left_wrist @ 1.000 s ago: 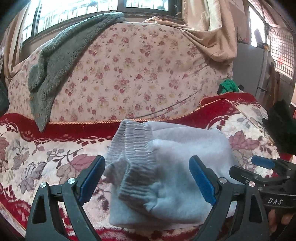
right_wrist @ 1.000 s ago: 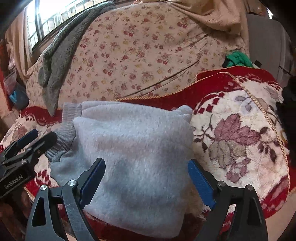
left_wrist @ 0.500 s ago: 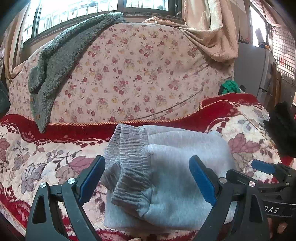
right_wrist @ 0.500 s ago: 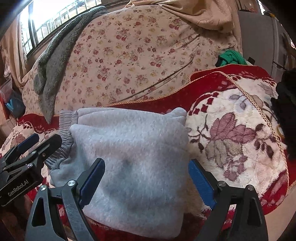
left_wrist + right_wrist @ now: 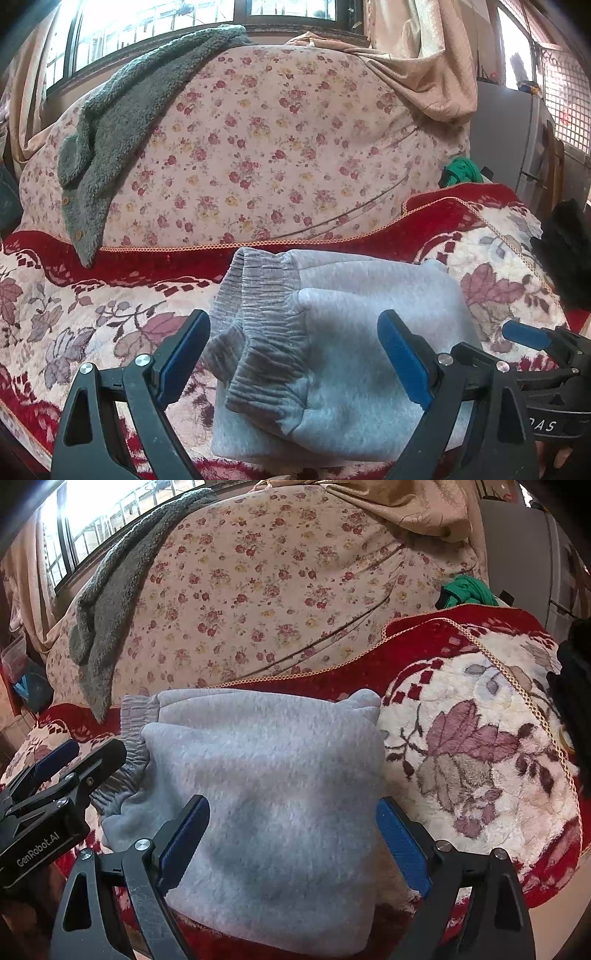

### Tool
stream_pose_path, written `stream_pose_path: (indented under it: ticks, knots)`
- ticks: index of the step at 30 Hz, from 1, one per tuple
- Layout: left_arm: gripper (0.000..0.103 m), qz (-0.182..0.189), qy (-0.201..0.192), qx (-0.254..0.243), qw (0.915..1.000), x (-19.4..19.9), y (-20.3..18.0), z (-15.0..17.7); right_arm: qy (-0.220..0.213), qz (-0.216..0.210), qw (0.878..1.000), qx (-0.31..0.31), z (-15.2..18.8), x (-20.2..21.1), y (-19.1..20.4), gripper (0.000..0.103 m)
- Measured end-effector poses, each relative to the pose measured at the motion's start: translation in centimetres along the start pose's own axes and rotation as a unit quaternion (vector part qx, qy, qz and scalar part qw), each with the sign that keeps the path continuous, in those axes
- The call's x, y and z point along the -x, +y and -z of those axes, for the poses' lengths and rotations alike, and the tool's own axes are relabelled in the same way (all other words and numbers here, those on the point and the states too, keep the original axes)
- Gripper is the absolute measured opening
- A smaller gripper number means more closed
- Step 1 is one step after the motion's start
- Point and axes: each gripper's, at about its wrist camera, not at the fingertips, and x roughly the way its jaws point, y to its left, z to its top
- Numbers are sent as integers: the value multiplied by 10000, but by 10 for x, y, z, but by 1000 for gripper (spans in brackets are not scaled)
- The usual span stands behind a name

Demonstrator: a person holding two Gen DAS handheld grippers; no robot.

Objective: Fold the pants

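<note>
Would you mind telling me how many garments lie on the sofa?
3: the folded grey fleece pants on the seat, a grey-green fuzzy cardigan draped over the backrest, a green cloth behind the armrest. More may be hidden.

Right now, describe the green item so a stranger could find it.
Start at the floral sofa back. Follow it to its right end, above the red blanket edge. The crumpled green cloth sits there, the only bright green thing, unlike the grey fleece draped left.

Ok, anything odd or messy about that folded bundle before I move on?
Nothing is damaged. The grey pants lie folded on the red floral blanket, but the ribbed waistband bunches out at the left edge rather than lying flush.
</note>
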Motion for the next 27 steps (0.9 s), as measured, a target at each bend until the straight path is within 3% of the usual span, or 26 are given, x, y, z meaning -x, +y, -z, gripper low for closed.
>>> stream_pose_path:
  ticks: [27]
  knots:
    - [92,85,62,-40,9999,-4,-9,3,128,-12,9999,-86,2,-5,-7,95]
